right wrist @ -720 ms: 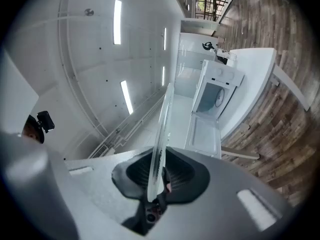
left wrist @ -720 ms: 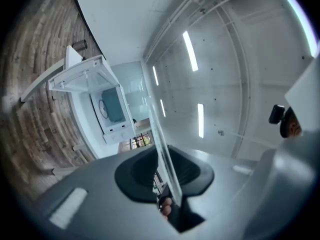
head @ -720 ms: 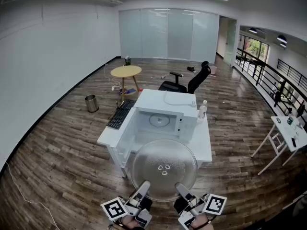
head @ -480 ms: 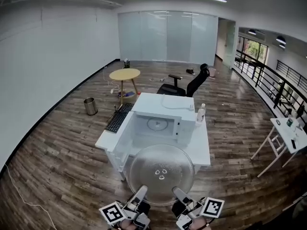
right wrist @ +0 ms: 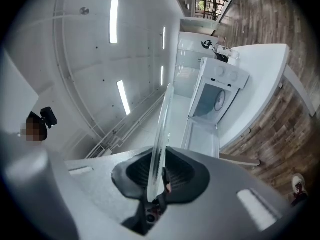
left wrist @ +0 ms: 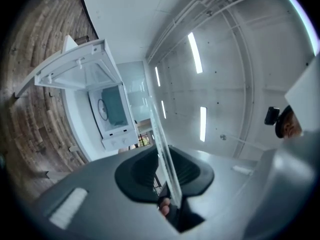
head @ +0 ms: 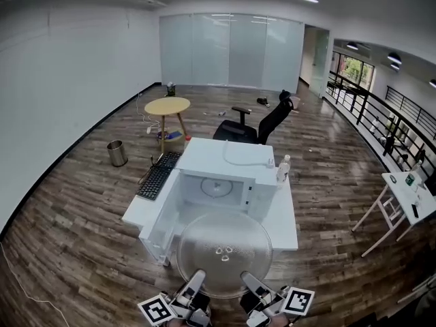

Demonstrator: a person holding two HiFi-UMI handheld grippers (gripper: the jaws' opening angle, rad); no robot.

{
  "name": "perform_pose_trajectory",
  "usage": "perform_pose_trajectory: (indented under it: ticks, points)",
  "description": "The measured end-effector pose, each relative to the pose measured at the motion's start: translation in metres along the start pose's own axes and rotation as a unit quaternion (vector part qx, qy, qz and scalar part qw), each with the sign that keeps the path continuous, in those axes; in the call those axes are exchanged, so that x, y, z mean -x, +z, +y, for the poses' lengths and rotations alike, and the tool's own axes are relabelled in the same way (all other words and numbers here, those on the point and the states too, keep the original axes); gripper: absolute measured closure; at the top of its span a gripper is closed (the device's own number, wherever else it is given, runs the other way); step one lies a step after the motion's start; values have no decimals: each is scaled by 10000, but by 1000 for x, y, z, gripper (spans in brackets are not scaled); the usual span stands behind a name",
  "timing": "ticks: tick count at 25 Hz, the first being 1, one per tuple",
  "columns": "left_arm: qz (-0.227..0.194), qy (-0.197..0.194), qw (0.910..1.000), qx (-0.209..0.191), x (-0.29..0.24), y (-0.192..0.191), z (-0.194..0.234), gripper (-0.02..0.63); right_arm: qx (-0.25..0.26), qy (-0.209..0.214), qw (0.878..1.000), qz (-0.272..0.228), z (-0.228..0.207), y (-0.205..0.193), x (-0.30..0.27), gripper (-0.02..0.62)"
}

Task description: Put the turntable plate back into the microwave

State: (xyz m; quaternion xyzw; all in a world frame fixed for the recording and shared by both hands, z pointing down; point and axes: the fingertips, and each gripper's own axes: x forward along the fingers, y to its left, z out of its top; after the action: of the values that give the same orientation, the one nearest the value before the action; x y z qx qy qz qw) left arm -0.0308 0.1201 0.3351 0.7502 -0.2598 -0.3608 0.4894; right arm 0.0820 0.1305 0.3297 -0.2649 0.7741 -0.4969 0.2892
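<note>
Two grippers clenched on the plate, and you had closed in on the microwave.

Your left gripper (head: 197, 276) and right gripper (head: 246, 278) each pinched the near rim of the glass plate (head: 223, 249), which stretched out flat ahead of both pairs of jaws. Compared with the moment before, the white table (head: 283, 218) and the microwave (head: 235, 157) sat a little nearer ahead of the jaws, and both grips looked unchanged. The plate's far rim reached about to the foot of the open cavity (head: 216, 188), with the door (head: 162, 218) swung out ahead and to the left of your left gripper. I judge the carry nearly done. What remained was to slide the plate forward into the cavity, level and clear of the door, and seat it.
</note>
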Motion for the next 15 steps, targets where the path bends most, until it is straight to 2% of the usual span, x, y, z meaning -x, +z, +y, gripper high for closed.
perform_pose_trajectory:
  ticks: [6,15]
  points:
    - [229,3,9996,-142,-45,32,21,538,164,-85,9992,-366,-17,35,-35,549]
    - [246,37,9997,-18,-80,80,47,541,215,-67,9995,-233,-39,62,-93,548]
